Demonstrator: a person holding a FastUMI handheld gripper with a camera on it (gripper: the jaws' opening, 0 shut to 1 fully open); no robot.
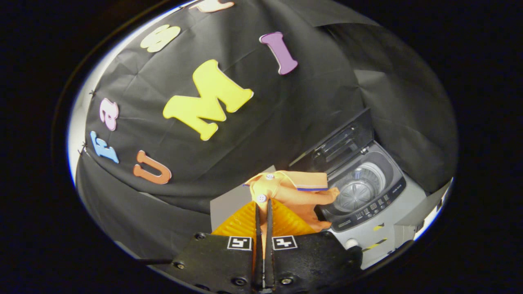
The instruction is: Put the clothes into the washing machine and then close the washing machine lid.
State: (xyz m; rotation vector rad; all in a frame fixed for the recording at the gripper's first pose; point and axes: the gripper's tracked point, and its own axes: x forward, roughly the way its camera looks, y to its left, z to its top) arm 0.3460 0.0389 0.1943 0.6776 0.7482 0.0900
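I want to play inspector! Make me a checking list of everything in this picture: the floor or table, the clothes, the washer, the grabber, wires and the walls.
Surface: a pale panel shows behind the garment; what it is, cannot tell.
Job's things: orange garment with white buttons, pinched and hanging beside the washing machine, not inside yet. The lid stands open; the drum looks bare.
Clutter: nothing seen.
Grippers: gripper fingers closed together on the garment's buttoned edge.
Cables: nothing seen.
Surroundings: black cloth wall behind and beside the machine.
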